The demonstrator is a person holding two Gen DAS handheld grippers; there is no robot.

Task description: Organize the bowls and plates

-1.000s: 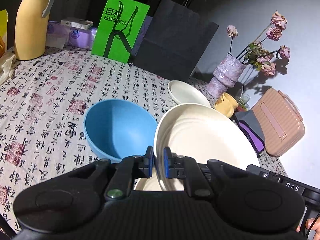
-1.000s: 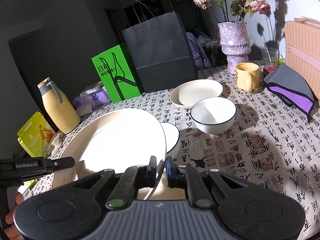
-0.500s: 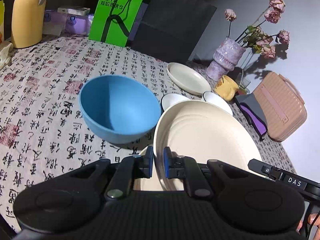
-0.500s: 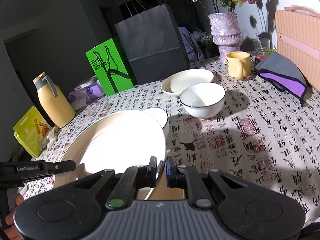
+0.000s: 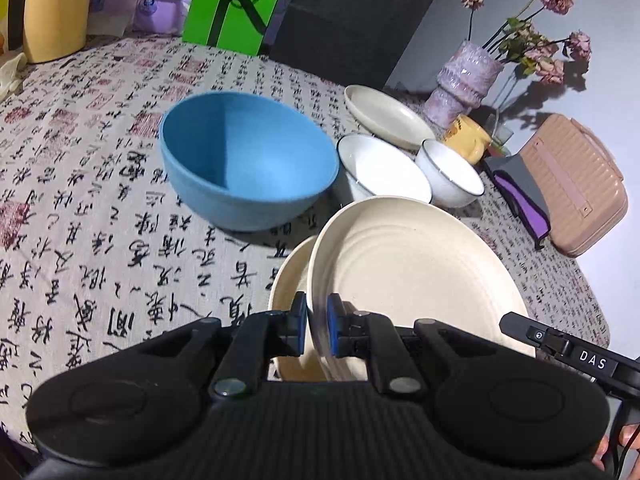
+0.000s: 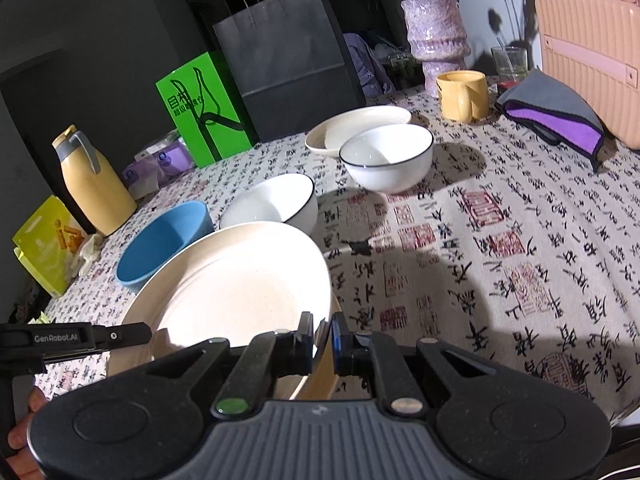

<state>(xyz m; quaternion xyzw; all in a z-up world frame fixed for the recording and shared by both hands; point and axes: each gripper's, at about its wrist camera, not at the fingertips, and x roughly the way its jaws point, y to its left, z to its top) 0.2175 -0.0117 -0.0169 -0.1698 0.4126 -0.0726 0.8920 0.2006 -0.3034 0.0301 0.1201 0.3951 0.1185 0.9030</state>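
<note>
Left gripper (image 5: 317, 330) has its fingers clamped on the near rim of the big cream plate (image 5: 416, 268), and the right gripper (image 6: 322, 340) pinches the same plate's rim from the other side. The plate tilts over a second cream plate (image 5: 290, 276) lying beneath it on the surface (image 5: 92, 216). Just beyond sits the blue bowl (image 5: 248, 160), and beside it 2 white bowls with dark rims, one near (image 5: 382, 170), one farther right (image 5: 450, 172). A shallow cream dish (image 5: 386, 116) rests behind them, near the yellow mug (image 6: 464, 94) and the purple vase (image 6: 434, 34).
</note>
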